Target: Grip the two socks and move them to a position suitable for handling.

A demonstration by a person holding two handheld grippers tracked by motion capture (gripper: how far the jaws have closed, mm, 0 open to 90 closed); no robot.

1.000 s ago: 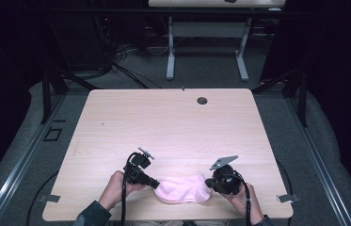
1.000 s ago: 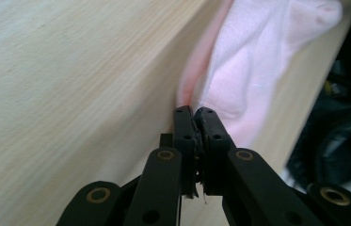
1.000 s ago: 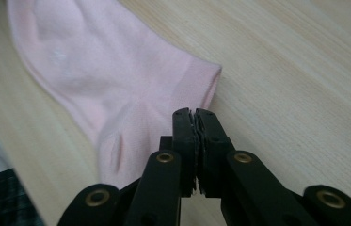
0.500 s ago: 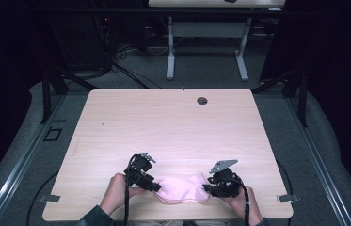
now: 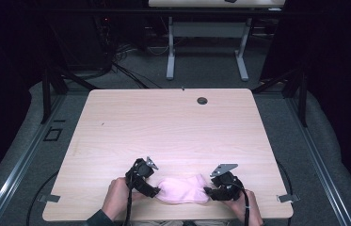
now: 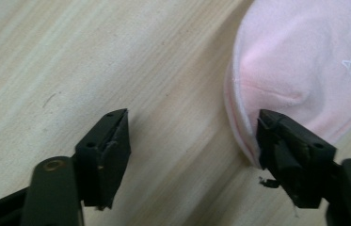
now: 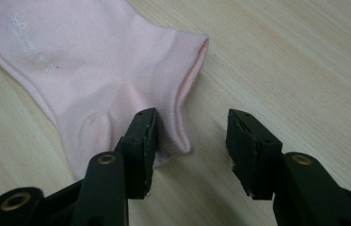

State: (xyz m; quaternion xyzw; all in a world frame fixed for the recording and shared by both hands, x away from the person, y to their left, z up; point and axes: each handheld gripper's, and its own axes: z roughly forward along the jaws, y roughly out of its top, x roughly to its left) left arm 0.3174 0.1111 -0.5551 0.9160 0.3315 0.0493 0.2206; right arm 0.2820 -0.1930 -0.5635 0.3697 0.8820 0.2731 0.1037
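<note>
sock: a pale pink sock (image 5: 182, 189) lies flat on the wooden table (image 5: 173, 127), low in the high view near the bottom edge, between the two grippers.
left gripper: the left gripper (image 6: 189, 153) stands released; its jaws have just been opening, and bare tabletop shows between them. In the left gripper view one jaw, lower right, rests against the rounded end of the sock without pinching it.
right gripper: the right gripper (image 7: 189, 146) is also let go; its jaws have just been opening. In the right gripper view the cuff corner of the sock lies in the gap, beside the left jaw, and no pad presses on it.
risk, snag: the jaw touching the sock's edge could drag the cloth as the hand pulls away and rumple it; a knit edge catching on the pad would cause this.
risk, cuff: the cuff corner curls up a little, so a sideways withdrawal of the right gripper might fold it over.
risk, edge: the sock sits near the table's near edge; a tug toward the person could slide it off.
left hand pose: the left hand (image 5: 114, 200), lower left of the high view, holds its gripper low and angled inward toward the sock.
right hand pose: the right hand (image 5: 248, 207), lower right, mirrors it, gripper low and pointing inward.
</note>
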